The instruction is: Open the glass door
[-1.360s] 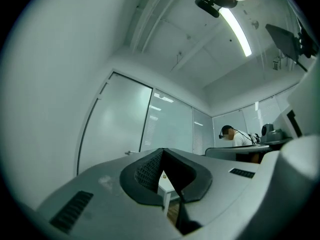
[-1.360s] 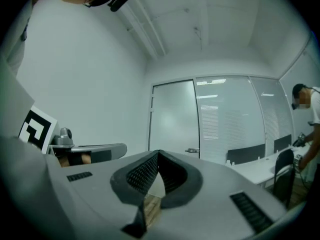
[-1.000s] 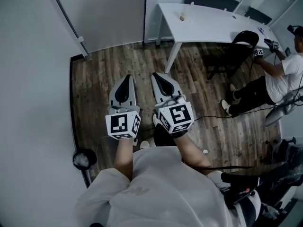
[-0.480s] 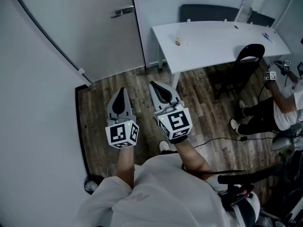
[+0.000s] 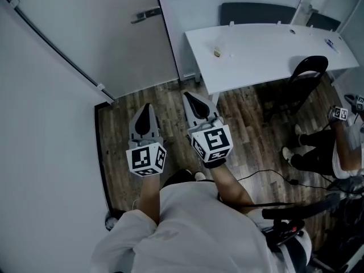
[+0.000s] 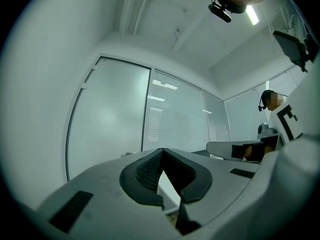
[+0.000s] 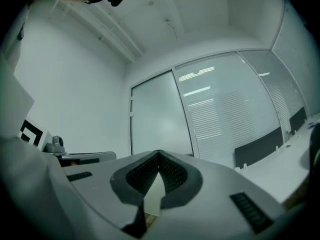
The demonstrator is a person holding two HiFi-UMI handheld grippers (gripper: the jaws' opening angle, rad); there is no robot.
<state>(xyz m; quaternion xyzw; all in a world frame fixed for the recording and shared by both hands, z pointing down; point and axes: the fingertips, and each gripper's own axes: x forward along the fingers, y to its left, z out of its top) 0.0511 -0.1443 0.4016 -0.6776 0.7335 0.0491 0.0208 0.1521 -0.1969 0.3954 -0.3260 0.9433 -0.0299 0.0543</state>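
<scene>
One frosted glass door point(image 5: 108, 38) fills the top of the head view, its handle point(image 5: 147, 14) near its right edge, ahead of both grippers and apart from them. The left gripper point(image 5: 147, 107) and right gripper point(image 5: 190, 95) point toward it side by side above the wooden floor point(image 5: 250, 129), each with jaws pressed together on nothing. To the right of the door stand a white table point(image 5: 267, 50) and a black chair point(image 5: 307, 73).

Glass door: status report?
Left claw, right claw shut, empty. Glass door closed, handle untouched. White table off right, not blocking.
</scene>
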